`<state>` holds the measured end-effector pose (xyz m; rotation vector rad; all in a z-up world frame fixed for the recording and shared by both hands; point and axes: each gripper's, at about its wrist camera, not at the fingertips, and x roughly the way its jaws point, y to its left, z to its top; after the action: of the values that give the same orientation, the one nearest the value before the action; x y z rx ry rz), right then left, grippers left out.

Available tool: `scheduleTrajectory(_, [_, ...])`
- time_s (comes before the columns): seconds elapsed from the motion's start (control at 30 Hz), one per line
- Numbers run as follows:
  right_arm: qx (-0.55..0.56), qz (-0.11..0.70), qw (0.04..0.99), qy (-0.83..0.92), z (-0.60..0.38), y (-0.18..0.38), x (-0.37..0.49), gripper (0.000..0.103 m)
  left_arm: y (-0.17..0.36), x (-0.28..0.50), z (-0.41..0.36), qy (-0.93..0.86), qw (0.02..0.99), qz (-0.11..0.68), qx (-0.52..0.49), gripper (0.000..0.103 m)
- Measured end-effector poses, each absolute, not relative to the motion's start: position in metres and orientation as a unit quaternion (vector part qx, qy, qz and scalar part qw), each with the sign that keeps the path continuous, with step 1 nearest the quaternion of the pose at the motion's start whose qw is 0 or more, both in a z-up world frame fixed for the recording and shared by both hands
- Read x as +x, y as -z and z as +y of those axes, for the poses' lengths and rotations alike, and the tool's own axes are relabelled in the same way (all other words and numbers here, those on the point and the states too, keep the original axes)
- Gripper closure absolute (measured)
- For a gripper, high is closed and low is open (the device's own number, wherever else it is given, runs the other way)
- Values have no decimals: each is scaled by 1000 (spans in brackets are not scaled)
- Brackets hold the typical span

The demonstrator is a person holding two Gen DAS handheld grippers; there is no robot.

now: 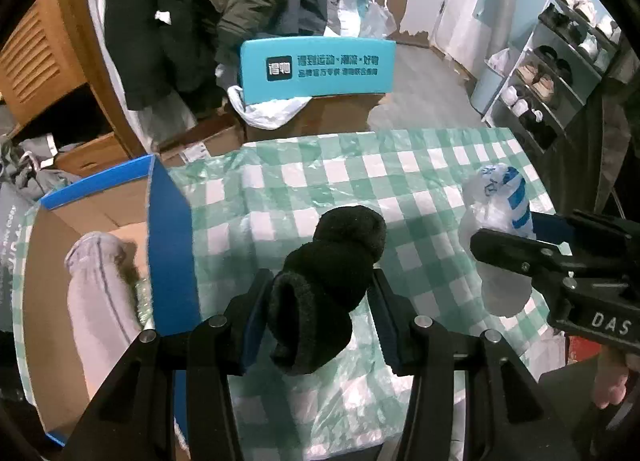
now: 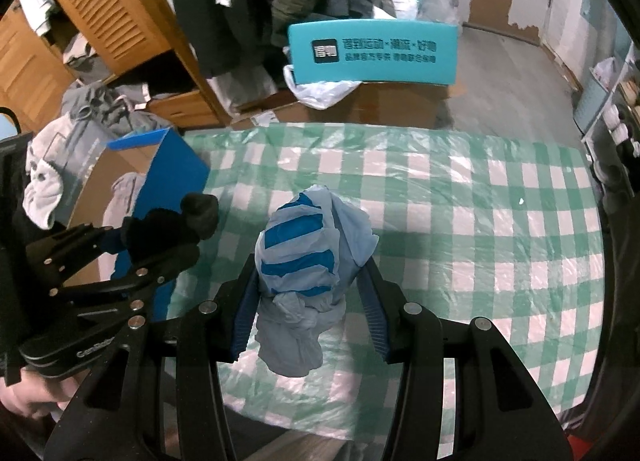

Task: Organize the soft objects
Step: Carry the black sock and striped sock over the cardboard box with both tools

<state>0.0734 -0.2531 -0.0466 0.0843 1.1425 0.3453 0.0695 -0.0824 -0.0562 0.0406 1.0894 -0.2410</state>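
Note:
My left gripper is shut on a rolled black sock and holds it above the green checked tablecloth, just right of a blue cardboard box. A grey rolled cloth lies inside that box. My right gripper is shut on a knotted white plastic bag with blue stripes and holds it over the table. In the right wrist view the left gripper with the black sock is at the left, beside the box. In the left wrist view the bag is at the right.
A teal sign board and brown cartons stand on the floor beyond the table's far edge. Dark coats hang at the back left by a wooden cabinet. A shoe rack stands at the right.

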Motion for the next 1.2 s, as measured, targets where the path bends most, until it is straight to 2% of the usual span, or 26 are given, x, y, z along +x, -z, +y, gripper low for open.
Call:
scheduleTrajectory(0.63, [29,531,826,-185,-228,33,60,56,34,44,-46,108,871,479,-19,54])
scheduleTrajectory(1.2, [34,523,822,-224,-178,19,66,56,34,29,1,83,877,473,-32,54])
